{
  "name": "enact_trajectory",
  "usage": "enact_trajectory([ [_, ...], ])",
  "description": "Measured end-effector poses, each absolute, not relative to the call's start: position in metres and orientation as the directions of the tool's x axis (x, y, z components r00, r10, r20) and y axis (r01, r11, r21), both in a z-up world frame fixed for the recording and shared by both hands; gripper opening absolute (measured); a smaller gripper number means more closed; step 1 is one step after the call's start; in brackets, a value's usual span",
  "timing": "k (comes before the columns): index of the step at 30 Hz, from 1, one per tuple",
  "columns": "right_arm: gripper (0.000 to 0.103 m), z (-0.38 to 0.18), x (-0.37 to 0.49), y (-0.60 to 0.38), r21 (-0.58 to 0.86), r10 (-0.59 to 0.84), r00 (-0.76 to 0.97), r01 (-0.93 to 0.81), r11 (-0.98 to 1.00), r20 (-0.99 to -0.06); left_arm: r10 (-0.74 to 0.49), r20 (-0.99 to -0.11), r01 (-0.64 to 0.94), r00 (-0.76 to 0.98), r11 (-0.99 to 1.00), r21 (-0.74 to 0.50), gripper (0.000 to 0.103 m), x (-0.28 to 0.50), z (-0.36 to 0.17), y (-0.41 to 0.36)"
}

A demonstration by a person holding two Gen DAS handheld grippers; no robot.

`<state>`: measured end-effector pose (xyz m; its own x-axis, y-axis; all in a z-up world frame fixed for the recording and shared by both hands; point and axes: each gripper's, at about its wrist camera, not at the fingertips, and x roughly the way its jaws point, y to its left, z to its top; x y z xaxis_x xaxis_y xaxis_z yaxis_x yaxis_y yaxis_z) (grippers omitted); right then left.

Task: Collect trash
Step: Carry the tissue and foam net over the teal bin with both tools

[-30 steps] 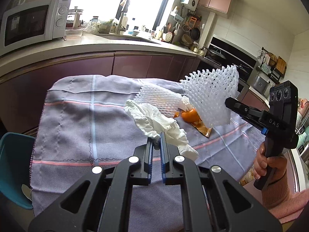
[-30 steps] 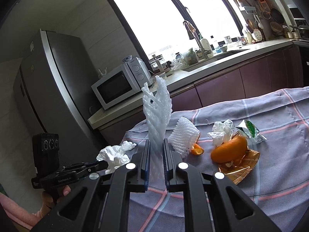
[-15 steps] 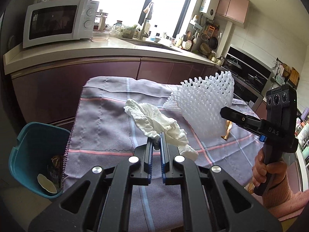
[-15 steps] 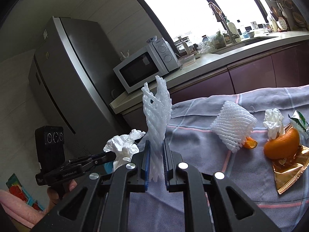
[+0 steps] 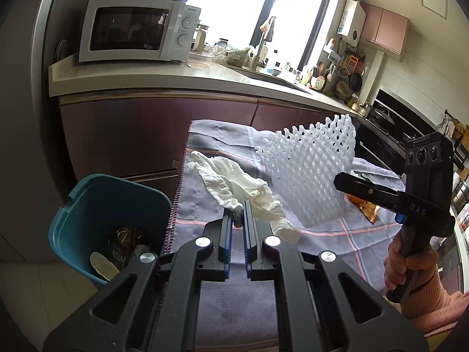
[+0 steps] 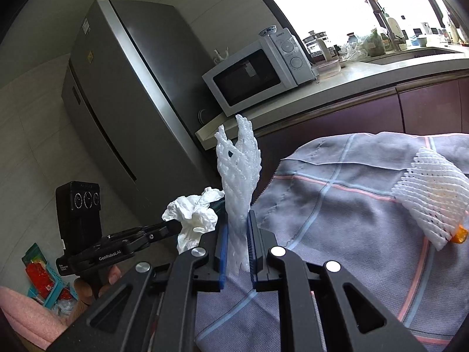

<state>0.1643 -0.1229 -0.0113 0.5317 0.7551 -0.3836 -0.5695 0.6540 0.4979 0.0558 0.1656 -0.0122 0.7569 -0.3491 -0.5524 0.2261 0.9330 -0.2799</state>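
My left gripper (image 5: 236, 211) is shut on a crumpled white tissue (image 5: 234, 182) and holds it above the left edge of the cloth-covered table (image 5: 234, 308). It also shows in the right wrist view (image 6: 195, 218). My right gripper (image 6: 236, 225) is shut on a white foam fruit net (image 6: 239, 182), seen in the left wrist view (image 5: 310, 173) held up over the table. A teal trash bin (image 5: 88, 199) stands on the floor left of the table, with some trash inside.
A second foam net (image 6: 431, 202) lies on the cloth over an orange piece (image 6: 458, 233). A gold wrapper (image 5: 366, 208) lies behind the right gripper. Microwave (image 5: 134, 29), counter and fridge (image 6: 123, 102) stand behind the table.
Both grippers have moved left toward the table's left edge with their loads. The teal bin has come into full view in the left wrist view.
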Motion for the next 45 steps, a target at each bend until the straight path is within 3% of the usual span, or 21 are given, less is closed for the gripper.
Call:
enact_trajectory([
  [24,0.011,-0.019,0.205,-0.029,0.497,0.804,0.383,-0.64,0.586,-0.455,-0.191,-0.565,0.03,0.802,0.959,-0.282,0.007,0.057,-0.024,0.242],
  [45,0.011,-0.045,0.241,0.051,0.469,0.749,0.303,-0.626,0.623,-0.59,-0.103,-0.656,-0.112,0.747,0.954,-0.278,0.007,0.097,-0.076,0.286],
])
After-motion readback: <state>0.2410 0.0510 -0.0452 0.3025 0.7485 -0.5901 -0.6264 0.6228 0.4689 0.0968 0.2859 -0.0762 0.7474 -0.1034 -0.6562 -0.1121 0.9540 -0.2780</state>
